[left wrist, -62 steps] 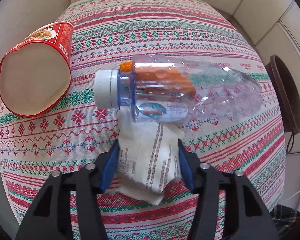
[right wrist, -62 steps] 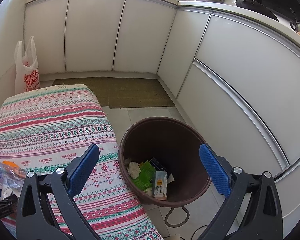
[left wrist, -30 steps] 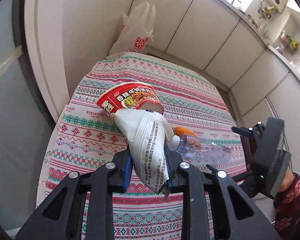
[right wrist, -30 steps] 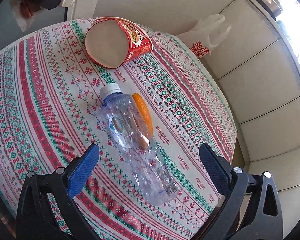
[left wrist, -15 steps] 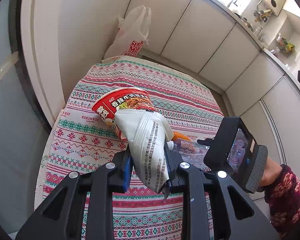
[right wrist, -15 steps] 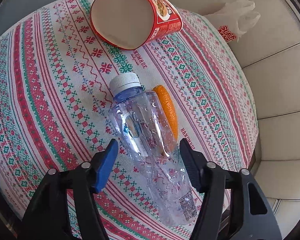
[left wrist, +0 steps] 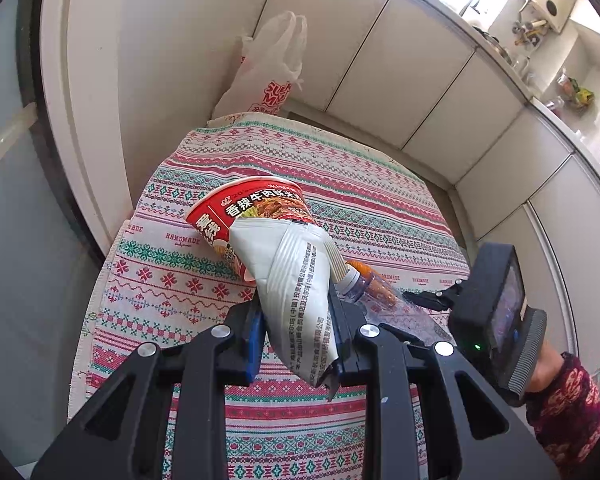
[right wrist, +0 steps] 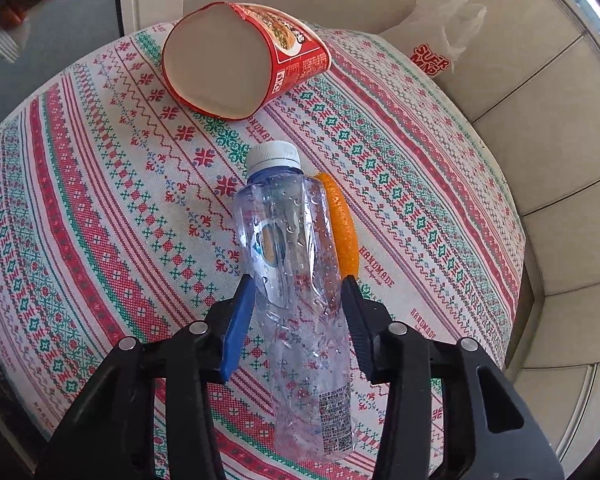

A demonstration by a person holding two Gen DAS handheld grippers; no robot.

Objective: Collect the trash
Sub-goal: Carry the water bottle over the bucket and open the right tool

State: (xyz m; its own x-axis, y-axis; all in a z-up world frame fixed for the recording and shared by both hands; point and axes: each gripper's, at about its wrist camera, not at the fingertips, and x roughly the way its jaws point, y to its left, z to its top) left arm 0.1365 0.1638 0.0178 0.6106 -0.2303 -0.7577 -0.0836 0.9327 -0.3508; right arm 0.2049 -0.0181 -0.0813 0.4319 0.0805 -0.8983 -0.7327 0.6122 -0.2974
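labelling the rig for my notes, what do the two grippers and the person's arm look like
Both the left gripper and right gripper are black linkage frames with silver pivot bolts and blue finger pads. The right unit's rear shows a green LED; the sleeve is maroon-patterned.

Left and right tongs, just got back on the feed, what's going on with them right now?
The left tongs are shut on a white wrapper, held up above the patterned tablecloth. The right tongs are down at the table, their pads against both sides of the clear plastic bottle, which lies on the cloth beside a piece of orange peel. A red noodle cup lies on its side further back, untouched.
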